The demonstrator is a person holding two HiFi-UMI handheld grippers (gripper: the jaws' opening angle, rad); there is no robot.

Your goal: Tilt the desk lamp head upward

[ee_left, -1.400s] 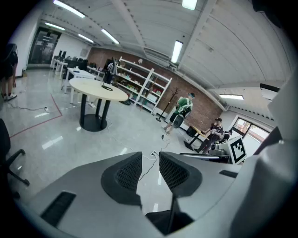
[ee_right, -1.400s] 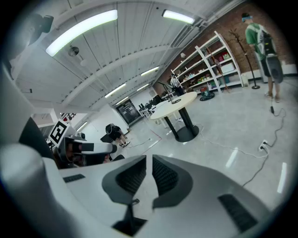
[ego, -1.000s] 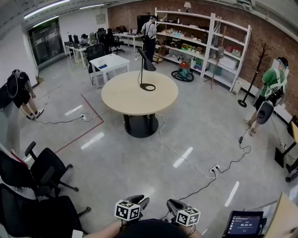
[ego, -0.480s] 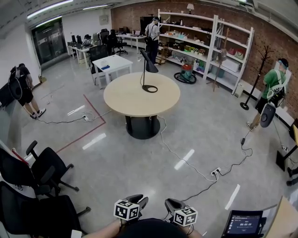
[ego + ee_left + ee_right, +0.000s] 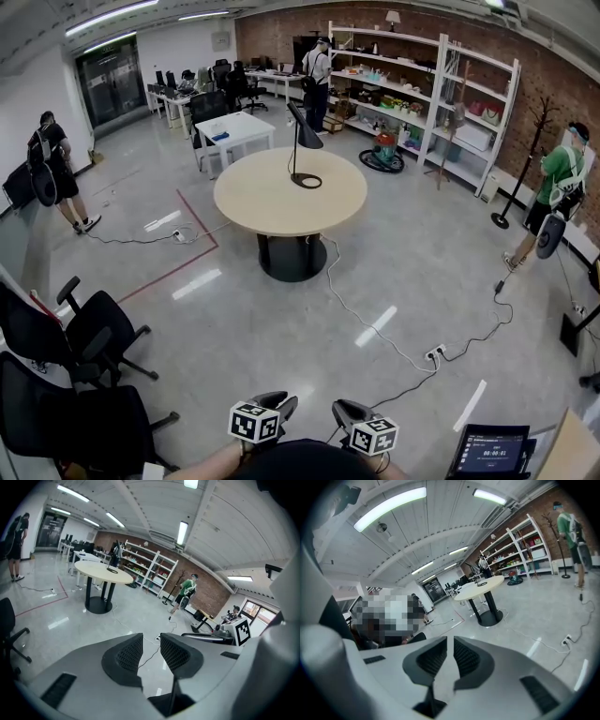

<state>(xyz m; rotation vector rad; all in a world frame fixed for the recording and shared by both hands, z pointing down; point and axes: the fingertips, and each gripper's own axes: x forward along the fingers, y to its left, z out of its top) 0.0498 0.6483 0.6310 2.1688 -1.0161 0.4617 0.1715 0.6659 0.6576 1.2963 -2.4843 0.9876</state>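
Head view: desk lamp (image 5: 302, 141) stands on the round table (image 5: 246, 199) at 12 o'clock, head angled down, well apart from both tongs. The left gripper (image 5: 281, 403) gapes empty, the right gripper (image 5: 343, 410) is pinched closed, both parked at 6 o'clock, probably because nothing's reachable yet.

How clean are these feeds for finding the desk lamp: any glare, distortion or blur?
Head view: sharp, fisheye-bowed edges; ceiling-light streaks glare on the floor, yet the desk lamp reads as a clear dark silhouette. Left gripper view: black vignetted corners, lamp tiny. Right gripper view: blown-out ceiling tubes, a mosaic patch at left, lamp barely discernible.
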